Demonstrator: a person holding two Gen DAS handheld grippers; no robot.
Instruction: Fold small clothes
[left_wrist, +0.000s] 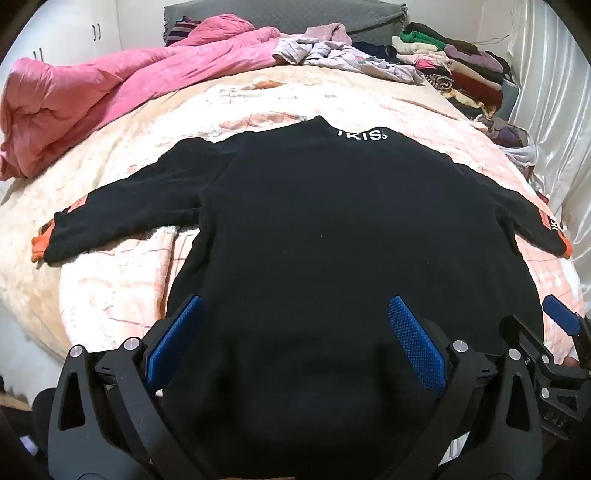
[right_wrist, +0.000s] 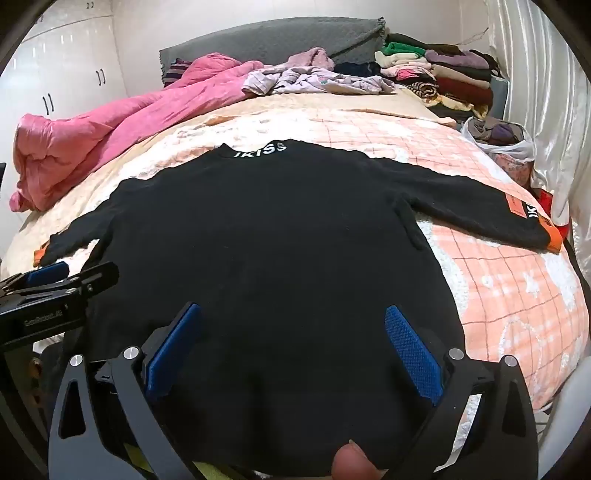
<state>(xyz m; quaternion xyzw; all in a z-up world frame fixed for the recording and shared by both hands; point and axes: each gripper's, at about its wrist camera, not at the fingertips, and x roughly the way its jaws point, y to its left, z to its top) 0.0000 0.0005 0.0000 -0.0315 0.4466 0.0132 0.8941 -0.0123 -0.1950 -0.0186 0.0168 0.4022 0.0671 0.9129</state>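
A small black sweater (left_wrist: 314, 229) with white "IKISS" lettering at the collar and orange cuffs lies flat on the bed, back up, both sleeves spread out; it also shows in the right wrist view (right_wrist: 266, 240). My left gripper (left_wrist: 295, 306) is open, jaws wide apart, over the sweater's hem on the left side. My right gripper (right_wrist: 293, 314) is open too, over the hem toward the right side. Each gripper shows at the edge of the other's view. Neither holds cloth.
The bed (right_wrist: 517, 295) has a peach checked blanket. A pink quilt (left_wrist: 92, 99) is bunched at the far left. Loose light clothes (left_wrist: 351, 55) and a stack of folded clothes (left_wrist: 461, 66) lie at the far end. A white curtain (left_wrist: 554, 110) hangs on the right.
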